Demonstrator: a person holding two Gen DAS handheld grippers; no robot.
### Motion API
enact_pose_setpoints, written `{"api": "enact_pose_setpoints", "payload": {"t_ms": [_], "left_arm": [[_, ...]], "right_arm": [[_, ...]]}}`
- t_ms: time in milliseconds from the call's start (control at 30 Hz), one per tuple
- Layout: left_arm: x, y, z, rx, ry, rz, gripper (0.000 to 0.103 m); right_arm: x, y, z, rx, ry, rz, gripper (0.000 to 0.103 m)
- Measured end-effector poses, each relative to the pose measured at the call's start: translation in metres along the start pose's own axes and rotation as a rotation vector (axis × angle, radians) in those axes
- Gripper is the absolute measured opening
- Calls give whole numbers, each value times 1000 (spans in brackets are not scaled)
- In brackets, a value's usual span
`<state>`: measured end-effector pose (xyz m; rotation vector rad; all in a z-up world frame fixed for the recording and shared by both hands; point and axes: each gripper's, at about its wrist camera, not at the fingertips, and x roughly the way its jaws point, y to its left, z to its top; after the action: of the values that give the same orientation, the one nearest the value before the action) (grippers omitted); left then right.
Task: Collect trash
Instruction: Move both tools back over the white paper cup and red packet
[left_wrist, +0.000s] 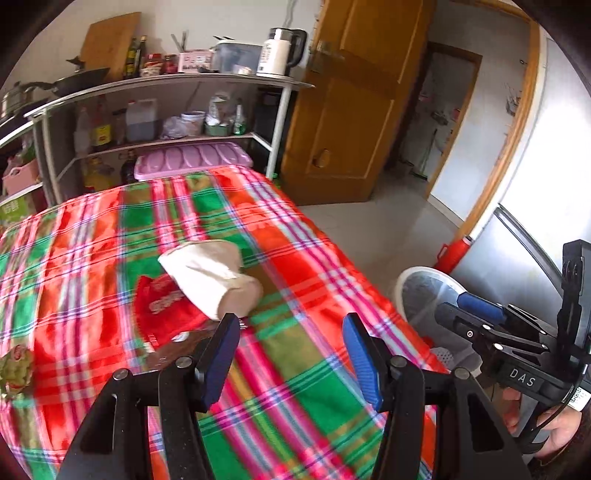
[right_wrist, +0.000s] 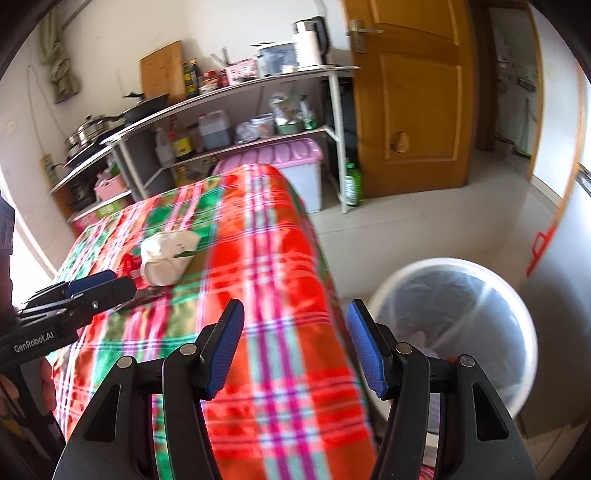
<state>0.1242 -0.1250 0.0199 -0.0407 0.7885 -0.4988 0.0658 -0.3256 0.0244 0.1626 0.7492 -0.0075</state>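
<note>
A crumpled white paper bag (left_wrist: 210, 277) lies on the plaid-covered table (left_wrist: 295, 240), partly over a red wrapper (left_wrist: 162, 306). A green wrapper (left_wrist: 14, 365) sits at the table's left edge. My left gripper (left_wrist: 291, 354) hovers over the cloth just short of the bag, open and empty. My right gripper (right_wrist: 297, 347) is also open and empty, over the table's right edge (right_wrist: 266, 258) beside a white bin (right_wrist: 447, 262) with a clear liner. In the right wrist view, the left gripper (right_wrist: 98, 284) is close to the paper bag (right_wrist: 168, 256). The right gripper (left_wrist: 458, 310) hangs over the bin (left_wrist: 400, 284).
Behind the table stands a shelf rack (left_wrist: 166, 83) with bottles, pans and a kettle (left_wrist: 280, 51). A pink-lidded box (right_wrist: 295, 155) sits under it. A wooden door (right_wrist: 417, 92) stands open on the right. A green bottle (right_wrist: 352, 184) stands on the tiled floor.
</note>
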Motion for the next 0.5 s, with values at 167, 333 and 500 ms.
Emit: {"api": "enact_pose_setpoints", "payload": {"t_ms": [167,333,500], "left_arm": [[-11,31,-6,-51,-11,47,58],[-17,55,-12,-90,-14,66,60],[-19,70,-16,-113,-15,85,61]], "right_arm": [[14,26,5,-31,14,49,59],[24,48,7,-71,25,94,59],[36,66,10,-97,37,144,59]]}}
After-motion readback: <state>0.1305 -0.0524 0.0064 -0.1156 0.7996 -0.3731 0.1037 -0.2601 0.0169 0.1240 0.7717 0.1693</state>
